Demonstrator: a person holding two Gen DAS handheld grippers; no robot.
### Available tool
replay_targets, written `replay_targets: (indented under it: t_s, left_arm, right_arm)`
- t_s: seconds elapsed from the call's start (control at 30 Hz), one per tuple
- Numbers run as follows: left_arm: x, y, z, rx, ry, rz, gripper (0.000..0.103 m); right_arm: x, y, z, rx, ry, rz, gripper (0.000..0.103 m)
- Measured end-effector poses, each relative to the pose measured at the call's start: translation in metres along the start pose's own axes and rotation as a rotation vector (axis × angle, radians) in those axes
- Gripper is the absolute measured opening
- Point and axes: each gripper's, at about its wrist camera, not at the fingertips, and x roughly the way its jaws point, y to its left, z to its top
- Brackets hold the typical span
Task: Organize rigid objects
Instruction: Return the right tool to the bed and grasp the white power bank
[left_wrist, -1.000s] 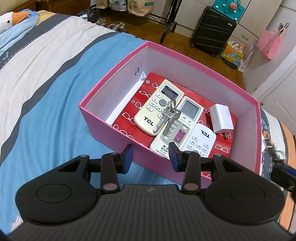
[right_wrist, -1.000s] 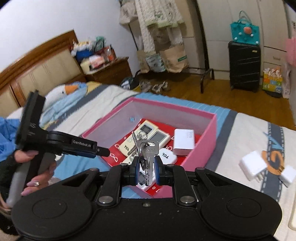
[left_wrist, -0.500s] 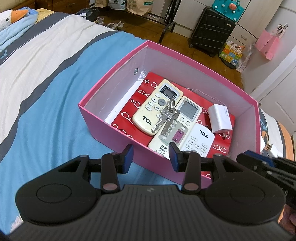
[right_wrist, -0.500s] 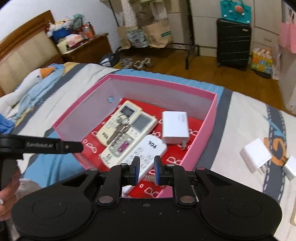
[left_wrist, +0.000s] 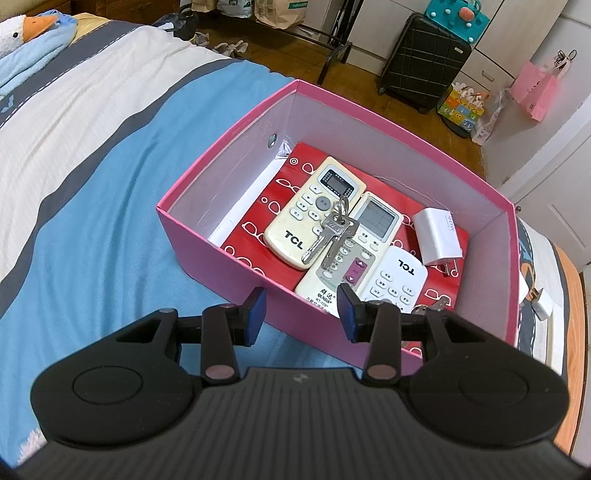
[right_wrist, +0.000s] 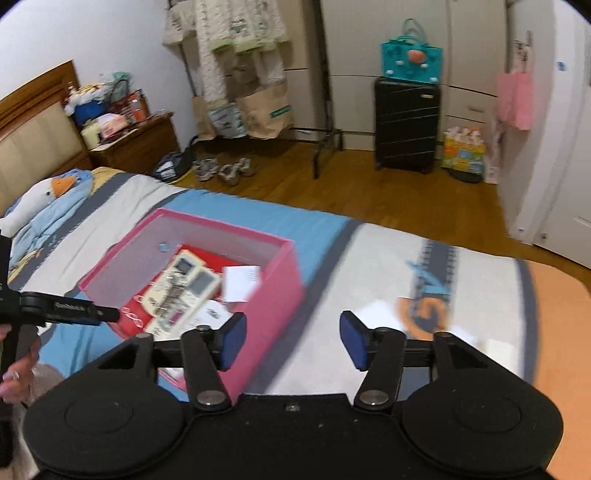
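Chargers, the white plug-in blocks lying loose on the bed (right_wrist: 369, 258), look like the next rigid things to go into the pink box (left_wrist: 207, 236): one shows ahead of the right hand-held gripper (right_wrist: 291, 339) as a blurred white charger (right_wrist: 373, 312) on the cover, just beyond its fingertips, and a second white charger (left_wrist: 541, 304) peeks past the box's far right wall in the left view. Judging by their look, they are light, stiff plastic bricks with smooth, somewhat slippery faces, so the two broad flat sides should give the pads the surest hold, away from the metal prongs. The right hand-held gripper is empty, its jaws opening with nothing between them. The left hand-held gripper (left_wrist: 301, 308) hangs at the box's near wall, its jaws set somewhat apart and holding nothing. Inside the box, ahead of it, lie three remote controls (left_wrist: 314, 214), a bunch of keys (left_wrist: 332, 232) across two of them, and another white charger (left_wrist: 437, 236) to the right.
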Motion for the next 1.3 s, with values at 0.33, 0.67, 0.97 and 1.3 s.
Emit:
replay_targets:
  t_s: [0.33, 0.67, 0.97, 1.3]
  left_arm:
    - [0.003, -0.005, 0.000, 0.001, 0.007, 0.028, 0.041]
    - [0.002, -0.006, 0.001, 0.007, 0.007, 0.034, 0.041]
    - [0.002, -0.007, 0.001, 0.005, 0.009, 0.040, 0.042]
    - [0.004, -0.007, 0.001, -0.002, 0.017, 0.043, 0.042]
  right_arm:
    - [-0.013, -0.081, -0.031, -0.048, 0.121, -0.146, 0.089]
    - [0.060, -0.168, -0.054, 0.212, 0.214, -0.233, 0.083]
    - [0.096, -0.176, -0.079, 0.179, 0.225, -0.258, 0.079]
    - [0.107, -0.178, -0.084, 0.155, 0.184, -0.352, 0.058]
